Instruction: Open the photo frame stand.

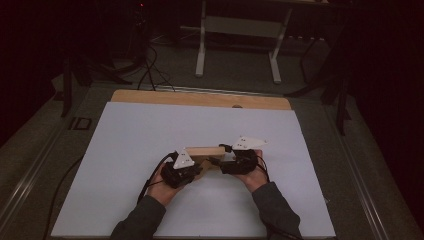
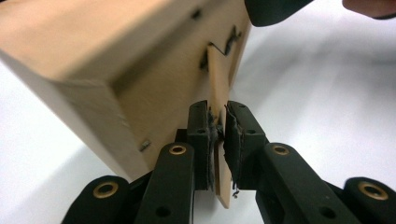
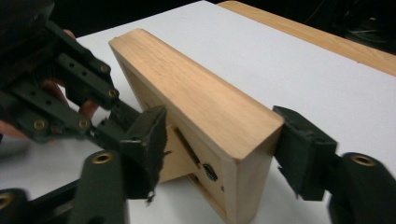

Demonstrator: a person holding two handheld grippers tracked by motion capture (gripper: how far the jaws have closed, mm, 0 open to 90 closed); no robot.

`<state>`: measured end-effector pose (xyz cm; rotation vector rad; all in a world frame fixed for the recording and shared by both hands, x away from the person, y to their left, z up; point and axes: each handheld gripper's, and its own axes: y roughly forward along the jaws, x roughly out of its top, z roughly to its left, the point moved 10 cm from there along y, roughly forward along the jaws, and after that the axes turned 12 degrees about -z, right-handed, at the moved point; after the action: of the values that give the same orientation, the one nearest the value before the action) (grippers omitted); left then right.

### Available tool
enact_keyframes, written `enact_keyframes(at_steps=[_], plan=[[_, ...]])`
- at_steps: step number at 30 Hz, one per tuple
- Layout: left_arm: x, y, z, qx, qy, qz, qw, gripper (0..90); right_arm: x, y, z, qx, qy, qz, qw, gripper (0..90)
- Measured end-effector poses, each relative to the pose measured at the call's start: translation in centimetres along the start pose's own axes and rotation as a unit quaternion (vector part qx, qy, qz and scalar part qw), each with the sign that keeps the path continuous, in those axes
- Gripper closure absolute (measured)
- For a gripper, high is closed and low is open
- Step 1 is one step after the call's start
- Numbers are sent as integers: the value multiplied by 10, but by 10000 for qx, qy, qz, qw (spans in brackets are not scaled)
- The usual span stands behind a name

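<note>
Near the middle of the white table sheet [image 1: 150, 135], a light wooden picture frame [image 1: 206, 151] stands between both tools. On its back, the left gripper [image 2: 223, 125] has its jaws pinched together on the thin wooden stand flap [image 2: 218, 84]. Across one end, the right gripper [image 3: 224, 154] clamps the frame's thick edge.
</note>
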<state>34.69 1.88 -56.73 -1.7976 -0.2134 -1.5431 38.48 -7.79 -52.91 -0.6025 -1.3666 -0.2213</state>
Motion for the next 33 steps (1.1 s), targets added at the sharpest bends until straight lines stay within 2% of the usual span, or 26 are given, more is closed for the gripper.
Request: enact_keyframes(at_steps=[4,12,16,21,25,29,33], plan=[[2,-4,2,41,-18,-74,10000,799,-2,-4,5,-137,-274,13,9995,418],[4,-7,7,42,-92,-144,9998,784,-5,-8,14,103,-346,75,9993,502],[4,-6,6,-21,-80,-126,9999,786,-6,-4,14,80,-410,90,9991,512],[4,-6,7,-11,-8,-108,9999,788,-6,2,14,-57,-488,94,9987,534],[6,-2,9,114,41,-71,9999,784,-6,0,14,-218,-685,67,9974,560],[9,5,12,262,57,-39,9996,780,-5,-2,11,-503,-1047,83,9932,586],[12,11,13,293,58,-46,9995,772,-5,-4,9,-739,-1200,101,9900,587]])
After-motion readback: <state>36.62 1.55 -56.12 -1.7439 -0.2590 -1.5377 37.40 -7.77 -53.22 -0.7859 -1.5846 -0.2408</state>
